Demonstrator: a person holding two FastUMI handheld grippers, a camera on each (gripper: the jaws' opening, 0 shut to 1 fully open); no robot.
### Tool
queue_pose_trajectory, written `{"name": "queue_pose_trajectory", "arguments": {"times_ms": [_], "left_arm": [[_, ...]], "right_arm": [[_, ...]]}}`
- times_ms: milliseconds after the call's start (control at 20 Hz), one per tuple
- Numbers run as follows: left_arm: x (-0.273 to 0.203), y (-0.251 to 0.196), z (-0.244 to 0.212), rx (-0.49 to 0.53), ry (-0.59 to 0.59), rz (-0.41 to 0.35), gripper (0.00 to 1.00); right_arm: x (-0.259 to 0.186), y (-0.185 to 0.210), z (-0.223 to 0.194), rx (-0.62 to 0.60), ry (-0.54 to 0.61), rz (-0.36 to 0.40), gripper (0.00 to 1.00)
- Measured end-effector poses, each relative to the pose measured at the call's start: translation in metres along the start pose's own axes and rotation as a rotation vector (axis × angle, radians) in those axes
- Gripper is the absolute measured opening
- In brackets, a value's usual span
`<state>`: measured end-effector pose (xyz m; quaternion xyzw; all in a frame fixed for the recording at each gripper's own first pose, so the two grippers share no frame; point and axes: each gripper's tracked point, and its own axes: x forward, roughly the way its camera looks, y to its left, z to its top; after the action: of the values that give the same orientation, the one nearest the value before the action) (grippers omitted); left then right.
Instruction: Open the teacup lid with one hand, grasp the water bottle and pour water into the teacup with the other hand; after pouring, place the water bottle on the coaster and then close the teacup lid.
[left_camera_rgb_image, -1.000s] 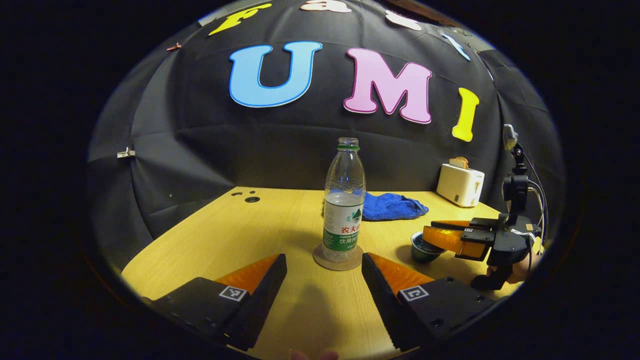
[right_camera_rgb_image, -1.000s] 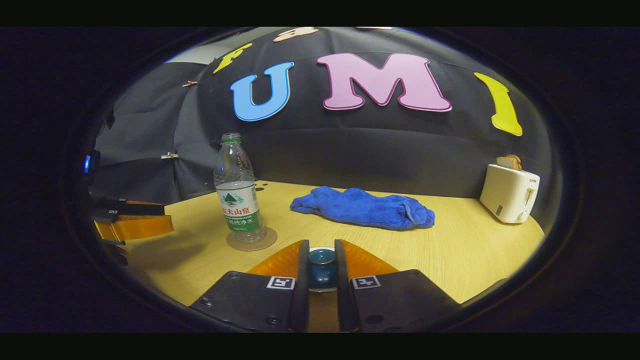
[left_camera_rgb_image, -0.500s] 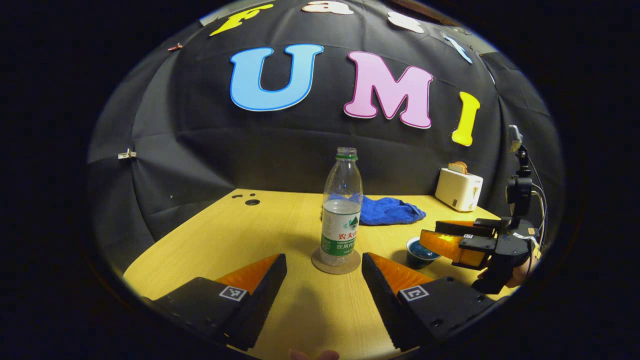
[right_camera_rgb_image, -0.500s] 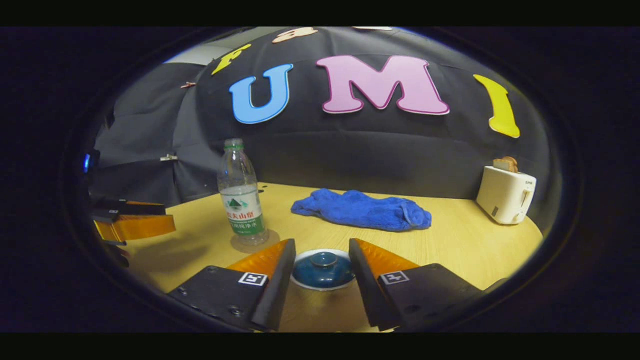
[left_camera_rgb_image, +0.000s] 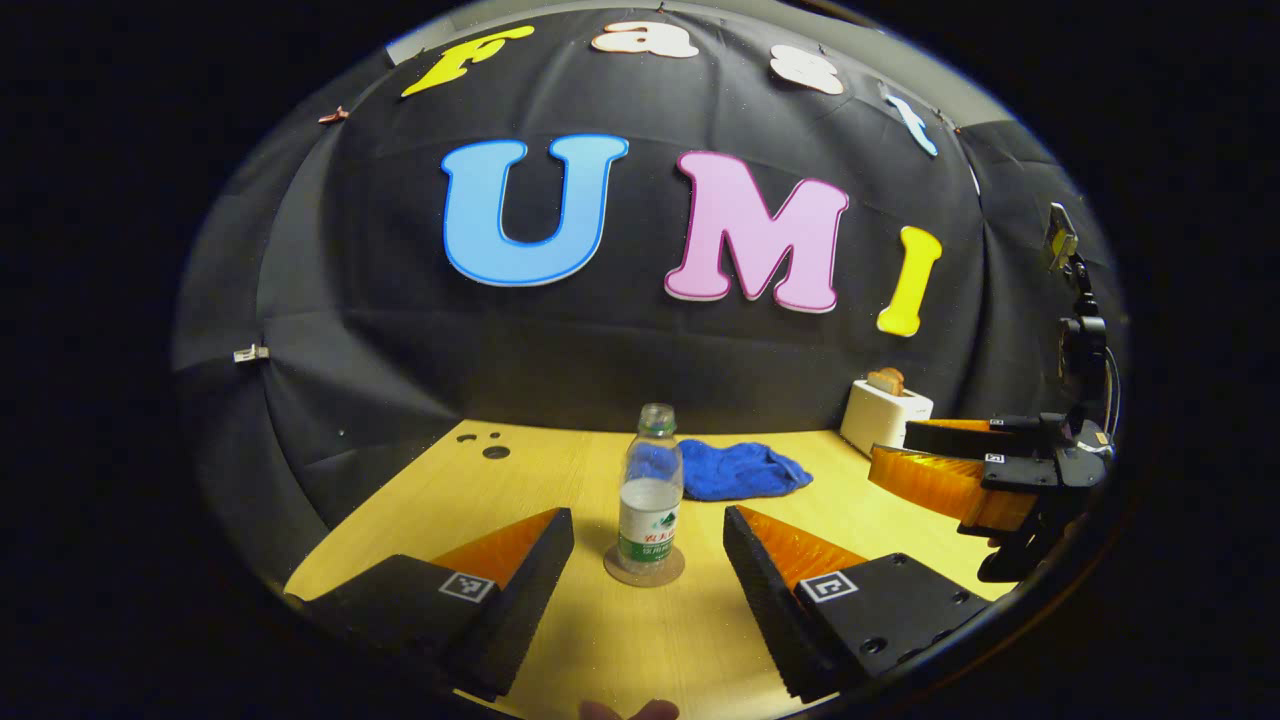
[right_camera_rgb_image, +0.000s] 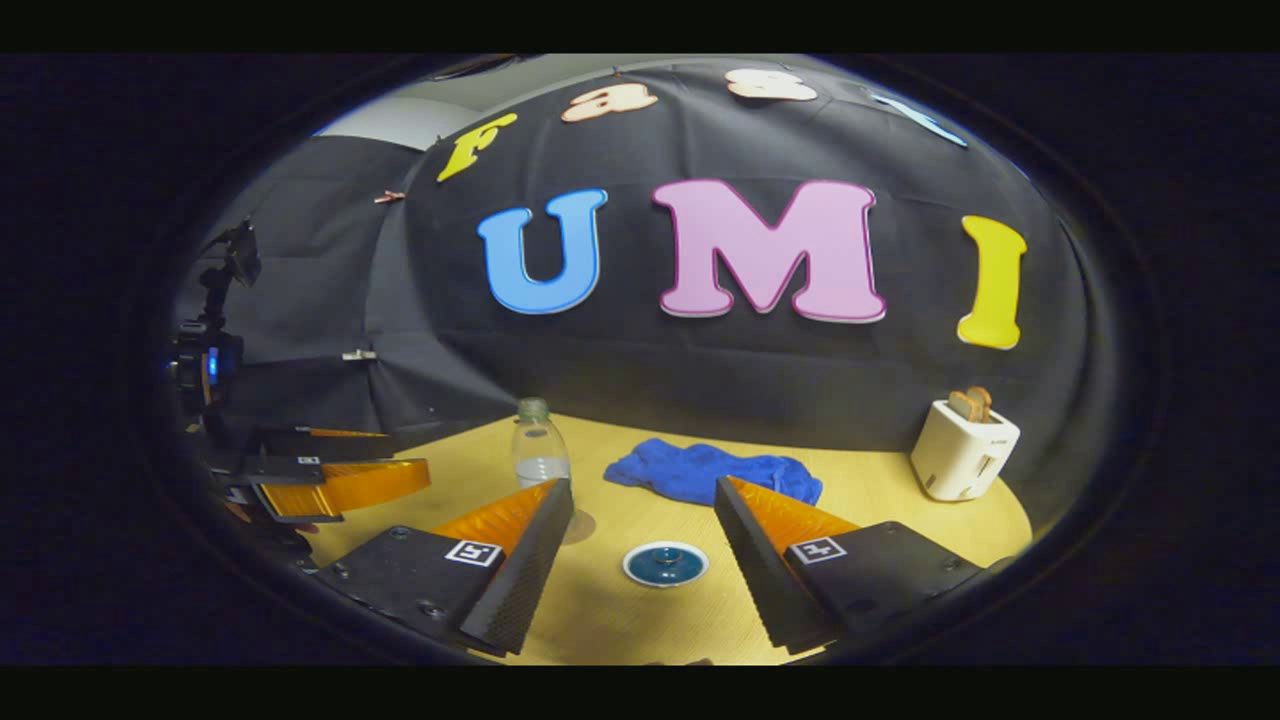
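A clear water bottle (left_camera_rgb_image: 650, 497) with a green label, partly filled and uncapped, stands upright on a round coaster (left_camera_rgb_image: 644, 567) at mid-table. My left gripper (left_camera_rgb_image: 648, 516) is open, raised and set back from it, with nothing between its fingers. In the right gripper view a dark blue teacup with its lid (right_camera_rgb_image: 665, 563) on sits on the table, below and ahead of my open right gripper (right_camera_rgb_image: 642, 489). The bottle (right_camera_rgb_image: 540, 455) stands to the cup's left. The right gripper (left_camera_rgb_image: 960, 476) also hangs at the right edge of the left gripper view, and the left gripper (right_camera_rgb_image: 340, 482) at the left of the right gripper view.
A crumpled blue cloth (right_camera_rgb_image: 710, 470) lies behind the cup on the wooden table (right_camera_rgb_image: 900, 510). A white toaster (right_camera_rgb_image: 965, 450) with bread in it stands at the back right. Small dark holes (left_camera_rgb_image: 495, 452) mark the table's far left.
My right gripper has opened off the lid's knob, leaving the lid on the cup. Both grippers have risen and pulled back, so bottle and cup look smaller.
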<state>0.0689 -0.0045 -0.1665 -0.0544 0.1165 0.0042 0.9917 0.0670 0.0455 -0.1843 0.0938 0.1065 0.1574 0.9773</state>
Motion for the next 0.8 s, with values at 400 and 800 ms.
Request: {"name": "queue_pose_trajectory", "arguments": {"times_ms": [400, 800], "left_arm": [[-0.054, 0.015, 0.068, 0.016, -0.054, 0.005, 0.95], [-0.086, 0.024, 0.09, 0.03, -0.085, -0.004, 0.95]], "right_arm": [[-0.062, 0.01, 0.099, -0.011, -0.069, -0.075, 0.9], [-0.095, 0.035, 0.124, -0.022, -0.096, -0.112, 0.9]]}}
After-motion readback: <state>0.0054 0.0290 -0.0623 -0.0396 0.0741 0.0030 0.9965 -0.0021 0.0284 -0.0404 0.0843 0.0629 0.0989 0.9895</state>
